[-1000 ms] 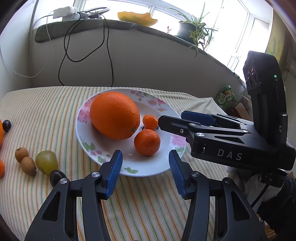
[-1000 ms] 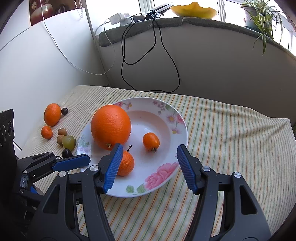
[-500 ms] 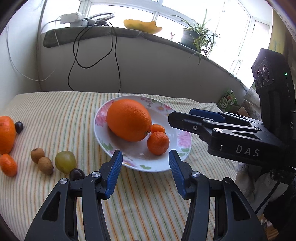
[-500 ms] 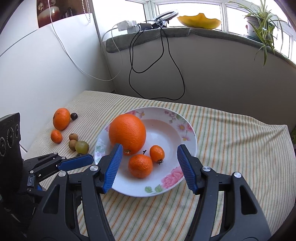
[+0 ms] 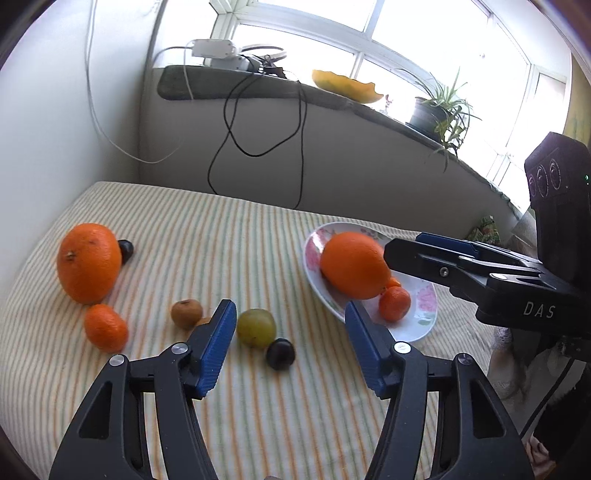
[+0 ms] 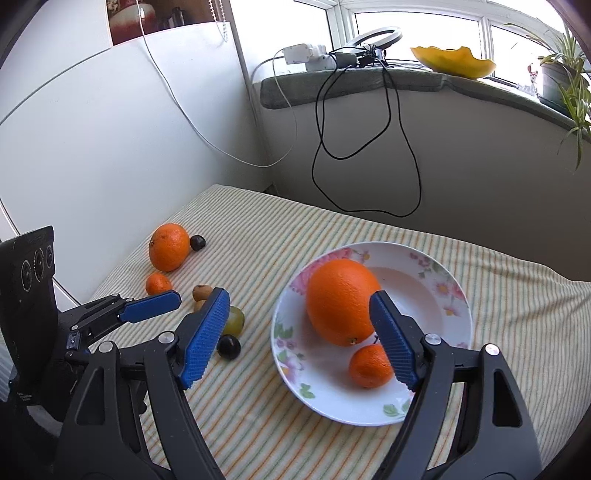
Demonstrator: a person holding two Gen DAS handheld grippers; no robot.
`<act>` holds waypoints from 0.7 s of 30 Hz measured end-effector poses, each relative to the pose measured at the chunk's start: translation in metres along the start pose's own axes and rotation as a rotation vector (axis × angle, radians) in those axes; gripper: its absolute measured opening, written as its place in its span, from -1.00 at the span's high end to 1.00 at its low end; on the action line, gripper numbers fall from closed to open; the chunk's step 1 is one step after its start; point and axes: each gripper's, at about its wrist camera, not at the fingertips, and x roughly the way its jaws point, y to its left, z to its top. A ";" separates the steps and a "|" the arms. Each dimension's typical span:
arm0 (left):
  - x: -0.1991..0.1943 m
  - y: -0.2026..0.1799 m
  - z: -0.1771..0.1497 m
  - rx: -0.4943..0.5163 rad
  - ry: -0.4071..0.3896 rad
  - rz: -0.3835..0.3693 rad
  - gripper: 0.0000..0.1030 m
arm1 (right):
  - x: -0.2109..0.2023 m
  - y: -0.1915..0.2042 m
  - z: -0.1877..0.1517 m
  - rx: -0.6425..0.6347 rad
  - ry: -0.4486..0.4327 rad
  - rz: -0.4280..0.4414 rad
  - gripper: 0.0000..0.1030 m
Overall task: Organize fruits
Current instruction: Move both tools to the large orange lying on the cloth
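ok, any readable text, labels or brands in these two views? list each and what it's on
"DAS": white letters on the black body of the right gripper, seen in the left wrist view.
Green packet at the far right past the table edge: has print, too small and blurred to read.
Picture at the top of the wall in the right wrist view: no legible words.
Plate, fruit and cloth: no text.
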 end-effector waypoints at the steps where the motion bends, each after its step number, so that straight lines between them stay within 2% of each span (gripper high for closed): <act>1: -0.002 0.006 0.000 -0.012 -0.004 0.005 -0.18 | 0.003 0.004 0.002 0.001 0.004 0.006 -0.63; 4: -0.010 0.024 0.000 -0.039 -0.019 0.019 -0.18 | 0.010 0.012 0.005 0.017 0.009 0.036 -0.76; 8: -0.019 0.051 0.001 -0.070 -0.035 0.052 -0.28 | 0.021 0.023 0.011 0.035 0.023 0.074 -0.77; 16: -0.029 0.104 0.006 -0.124 -0.043 0.116 -0.28 | 0.047 0.053 0.025 0.023 0.052 0.131 -0.77; 21: -0.026 0.134 0.008 -0.159 -0.033 0.128 -0.28 | 0.070 0.074 0.034 0.016 0.085 0.186 -0.77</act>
